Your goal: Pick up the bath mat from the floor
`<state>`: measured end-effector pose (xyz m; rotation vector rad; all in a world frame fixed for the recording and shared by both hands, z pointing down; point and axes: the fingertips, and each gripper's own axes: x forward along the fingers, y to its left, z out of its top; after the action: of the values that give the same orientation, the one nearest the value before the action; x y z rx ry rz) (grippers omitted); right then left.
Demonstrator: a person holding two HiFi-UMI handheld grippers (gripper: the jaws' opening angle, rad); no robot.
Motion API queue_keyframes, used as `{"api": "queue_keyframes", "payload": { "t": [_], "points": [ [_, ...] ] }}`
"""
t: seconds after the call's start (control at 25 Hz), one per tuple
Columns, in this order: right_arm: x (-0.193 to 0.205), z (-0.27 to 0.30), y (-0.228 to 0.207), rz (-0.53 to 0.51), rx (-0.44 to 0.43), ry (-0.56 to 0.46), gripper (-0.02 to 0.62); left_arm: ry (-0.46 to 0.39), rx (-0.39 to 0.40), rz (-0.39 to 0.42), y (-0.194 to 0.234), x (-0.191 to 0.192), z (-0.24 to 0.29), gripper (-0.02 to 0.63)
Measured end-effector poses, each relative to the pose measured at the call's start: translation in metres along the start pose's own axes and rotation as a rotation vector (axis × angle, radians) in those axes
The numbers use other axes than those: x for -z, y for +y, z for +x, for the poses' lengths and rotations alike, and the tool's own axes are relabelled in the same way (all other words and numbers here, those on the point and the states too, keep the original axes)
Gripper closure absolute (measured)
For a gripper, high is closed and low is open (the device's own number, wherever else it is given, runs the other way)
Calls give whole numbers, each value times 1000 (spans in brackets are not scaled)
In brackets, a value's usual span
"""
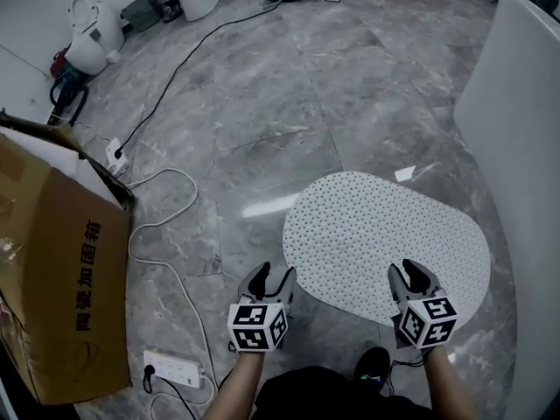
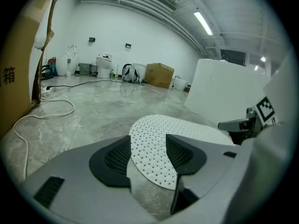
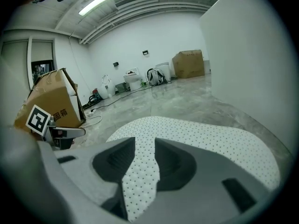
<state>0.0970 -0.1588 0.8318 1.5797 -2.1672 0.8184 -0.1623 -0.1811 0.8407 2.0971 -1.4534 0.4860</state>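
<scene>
the left gripper [image 2: 148, 154] has its jaws spread wide and holds nothing. the rounded near-left rim of the bath mat [image 1: 385, 226] runs through the gap, with bare floor [image 1: 262, 103] showing just behind that rim. the right gripper [image 3: 145, 161] stands about half open. the mat fills the whole slot between its jaws, and i see no pad pinching it. both tips point down at the mat's near edge, 1 at each near corner, and the rest of the oval sheet lies flat ahead of them.

i judge the mat light, thin and floppy, a perforated rubbery sheet rather than a stiff board. it will likely sag between 2 grips and may cling to the glossy stone. lying this flat, its edge gives little to bite on. the best hold looks like the rim itself, 1 jaw slid under and 1 over, at the 2 corners already lined up.

farther out, left of the left gripper, lie a power strip [image 1: 175, 370] and a cardboard box [image 1: 52, 269]. a white curved panel [image 1: 525, 147] rises right of the right gripper.
</scene>
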Motion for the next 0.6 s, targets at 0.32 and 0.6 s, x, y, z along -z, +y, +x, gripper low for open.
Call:
{"api": "queue_keyframes", "payload": {
  "t": [0.32,0.6],
  "points": [
    [8,14,5,13,3,4,463,10,-4,15,7,4,35,348],
    [10,23,8,61,-7,-6,463,78,-28,29,21,11,85,342]
  ]
}}
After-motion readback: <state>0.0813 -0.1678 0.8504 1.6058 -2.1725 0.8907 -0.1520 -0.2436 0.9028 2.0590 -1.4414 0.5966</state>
